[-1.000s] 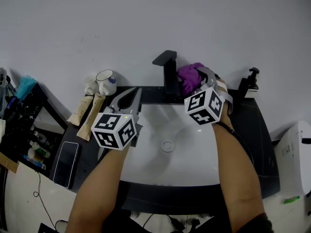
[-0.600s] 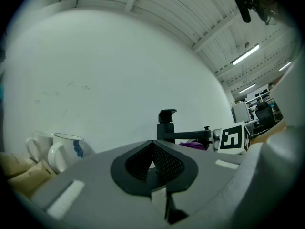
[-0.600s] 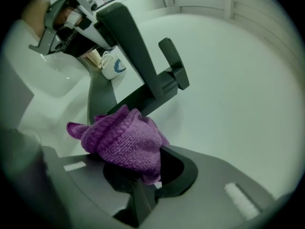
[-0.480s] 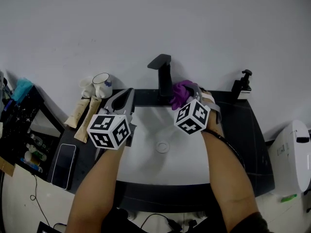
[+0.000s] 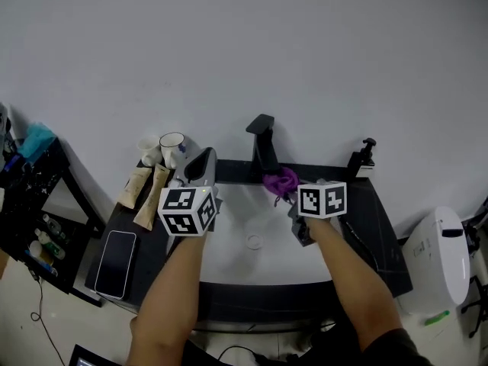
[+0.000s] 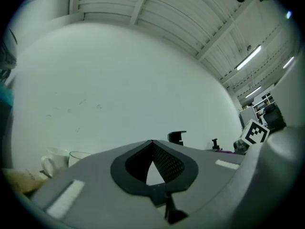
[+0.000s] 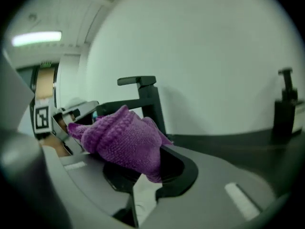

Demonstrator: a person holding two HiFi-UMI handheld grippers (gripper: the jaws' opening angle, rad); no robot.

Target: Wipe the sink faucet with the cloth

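Head view, starting at the left: a phone (image 5: pixel 117 254) lies flat on the dark counter (image 5: pixel 377 235), well to the left of the left gripper (image 5: pixel 204 160). Two beige tubes (image 5: pixel 146 187) lie between the phone and that gripper, and a white cup (image 5: pixel 174 145) stands just left of its tips. The left gripper points away from the person toward the wall, over the left rim of the white sink (image 5: pixel 263 264). In the left gripper view its jaws are pressed together at the tips with nothing between them, and the black faucet (image 6: pixel 177 137) shows beyond them, slightly to the right.

Seen from the head, the faucet (image 5: pixel 263 147) stands at the back of the sink, between the two grippers. The purple cloth (image 5: pixel 280 181) hangs just right of the faucet's base, at the tips of the right gripper (image 5: pixel 290 197), which reaches in from the sink's right side.

In the right gripper view the jaws are clamped on the cloth (image 7: pixel 121 140), which bunches up above them. The faucet (image 7: pixel 145 101) rises close behind it; whether cloth and faucet touch cannot be told. A black soap dispenser (image 5: pixel 362 157) stands on the counter's back edge, to the right of the right gripper.
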